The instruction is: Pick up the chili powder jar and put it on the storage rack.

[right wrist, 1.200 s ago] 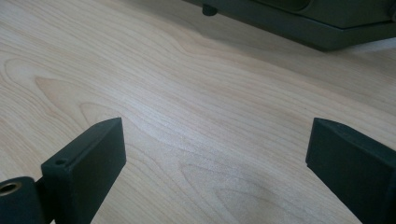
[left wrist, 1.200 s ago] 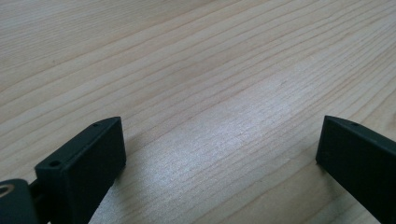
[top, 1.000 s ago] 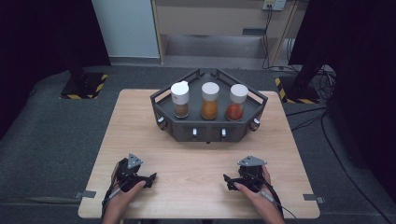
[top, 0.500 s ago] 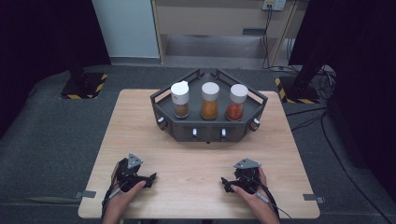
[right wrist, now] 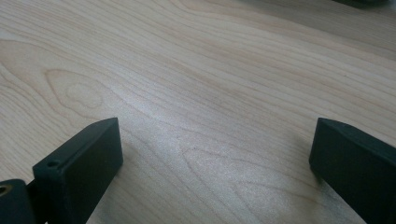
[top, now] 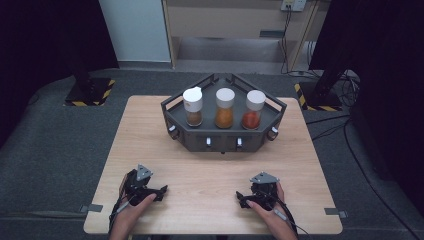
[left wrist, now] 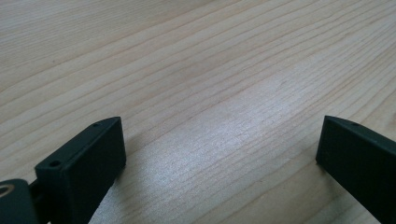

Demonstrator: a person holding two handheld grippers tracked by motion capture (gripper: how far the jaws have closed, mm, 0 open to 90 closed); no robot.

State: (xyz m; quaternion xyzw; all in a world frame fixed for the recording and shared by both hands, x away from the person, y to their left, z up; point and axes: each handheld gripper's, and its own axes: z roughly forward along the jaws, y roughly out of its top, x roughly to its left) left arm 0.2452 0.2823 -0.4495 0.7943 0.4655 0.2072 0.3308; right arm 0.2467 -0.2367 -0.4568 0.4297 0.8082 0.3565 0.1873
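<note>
Dark angular rack (top: 260, 142) holds three white-capped jars (top: 224, 108) of brown, orange, red powder; left gripper (top: 156, 192) and right gripper (top: 244, 199) rest jaws-apart on woodgrain table (top: 210, 180).

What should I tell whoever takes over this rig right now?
Left gripper: open, holding nothing, low over the near left of the table.
Right gripper: open, holding nothing, near right.
Three white-capped jars, brown, orange and red, stand in the dark rack at the far middle.
Done: nothing visible; no jar touched.
Left: probably reach for the rack and handle the jars.
</note>
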